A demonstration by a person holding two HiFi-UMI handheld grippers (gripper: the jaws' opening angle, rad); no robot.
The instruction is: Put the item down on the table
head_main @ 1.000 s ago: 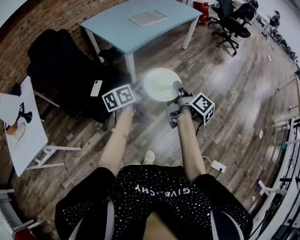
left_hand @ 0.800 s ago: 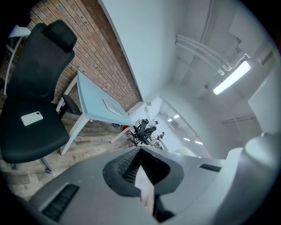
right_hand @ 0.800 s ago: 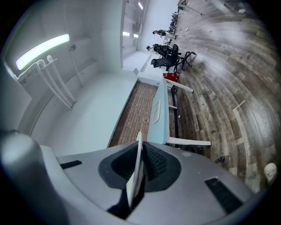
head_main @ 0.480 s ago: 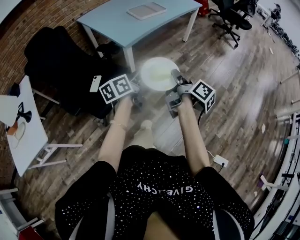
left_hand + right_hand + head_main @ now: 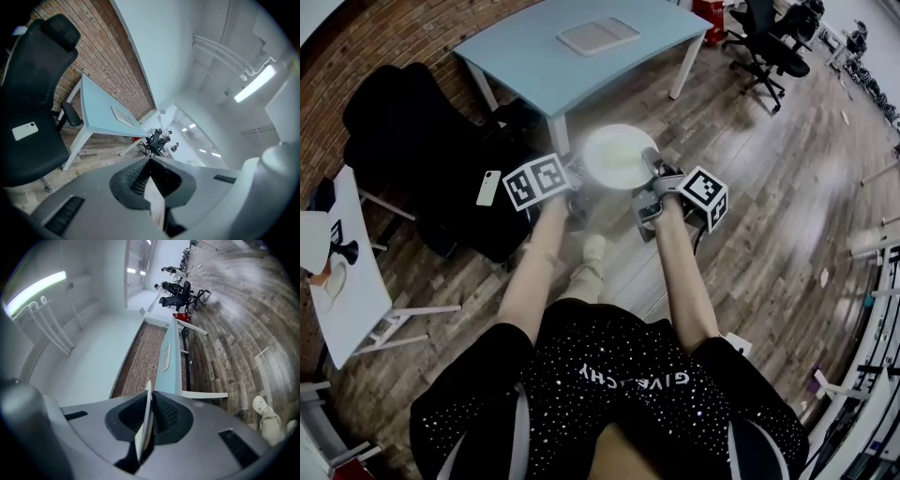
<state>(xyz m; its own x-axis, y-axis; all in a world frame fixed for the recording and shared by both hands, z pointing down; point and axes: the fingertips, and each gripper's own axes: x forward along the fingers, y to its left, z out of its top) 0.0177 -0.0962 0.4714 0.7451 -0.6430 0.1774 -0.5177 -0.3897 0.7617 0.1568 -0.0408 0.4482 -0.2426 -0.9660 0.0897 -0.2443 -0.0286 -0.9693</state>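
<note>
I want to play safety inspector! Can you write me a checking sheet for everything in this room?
Surface: light blue table, ahead of the plate and not under it; a flat white tray lies on it.
Job's things: white plate, held in the air over the wooden floor, not yet put down.
Clutter: phone on a black chair; small white side table with bits on it.
Grippers: left gripper and right gripper, jaws shut on opposite rims of the plate.
Cables: thin dark cord hanging by the right gripper.
Surroundings: brick wall; office chairs farther back.
</note>
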